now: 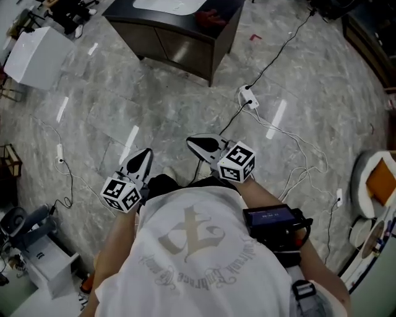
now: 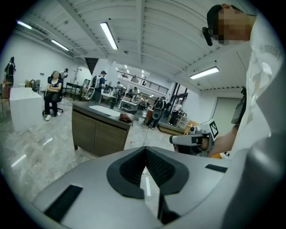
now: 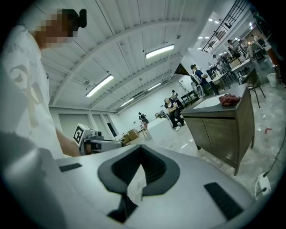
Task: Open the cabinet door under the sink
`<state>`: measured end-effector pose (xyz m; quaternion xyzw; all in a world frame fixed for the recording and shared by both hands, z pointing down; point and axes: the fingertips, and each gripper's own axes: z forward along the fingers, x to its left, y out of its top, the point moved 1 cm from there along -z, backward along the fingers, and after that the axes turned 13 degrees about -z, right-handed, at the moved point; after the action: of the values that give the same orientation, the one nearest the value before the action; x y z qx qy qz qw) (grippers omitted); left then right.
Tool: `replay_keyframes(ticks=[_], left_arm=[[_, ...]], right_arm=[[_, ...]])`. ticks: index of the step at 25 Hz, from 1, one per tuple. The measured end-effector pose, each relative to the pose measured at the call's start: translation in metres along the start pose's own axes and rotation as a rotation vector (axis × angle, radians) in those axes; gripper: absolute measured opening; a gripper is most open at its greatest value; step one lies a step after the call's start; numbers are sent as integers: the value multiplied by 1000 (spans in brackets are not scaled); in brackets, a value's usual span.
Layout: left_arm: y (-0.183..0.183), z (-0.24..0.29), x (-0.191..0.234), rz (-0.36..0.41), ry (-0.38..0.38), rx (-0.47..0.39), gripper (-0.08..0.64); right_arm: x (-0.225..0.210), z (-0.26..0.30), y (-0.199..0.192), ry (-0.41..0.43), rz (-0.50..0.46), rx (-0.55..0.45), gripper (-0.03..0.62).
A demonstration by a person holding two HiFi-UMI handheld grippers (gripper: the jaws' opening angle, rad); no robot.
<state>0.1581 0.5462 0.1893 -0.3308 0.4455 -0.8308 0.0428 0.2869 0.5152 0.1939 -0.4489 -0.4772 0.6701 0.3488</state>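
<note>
Zero progress to see: two flat, wood-grain doors (image 1: 179, 52) shut on the boxy dark cabinet (image 1: 224, 34) under the white sink (image 1: 167, 5), well ahead across glossy marbled floor (image 1: 154, 105). Left gripper (image 1: 143, 155) and right gripper (image 1: 197, 143) near the body, fingers (image 2: 127, 167) pressed together, empty. Left to do: approaching, catching a door, pulling.

White box (image 1: 38, 57), power strip (image 1: 249, 96), perhaps red cloth (image 2: 125, 119).

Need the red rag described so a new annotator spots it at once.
On the grey marble floor ahead stands a lone brown cabinet with a dark top and white basin. The rag lies on that top, right of the basin, the only red thing on it.
</note>
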Motion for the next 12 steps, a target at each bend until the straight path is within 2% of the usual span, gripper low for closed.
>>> replay_keyframes(ticks=[5,12], left_arm=[[0,29,-19,-14,29,8,9],[-4,50,18,-55,44,28,8]], right_arm=[[-26,-26,2,9,20,0,12],[-58,-9,-9,-33,25,52,12]])
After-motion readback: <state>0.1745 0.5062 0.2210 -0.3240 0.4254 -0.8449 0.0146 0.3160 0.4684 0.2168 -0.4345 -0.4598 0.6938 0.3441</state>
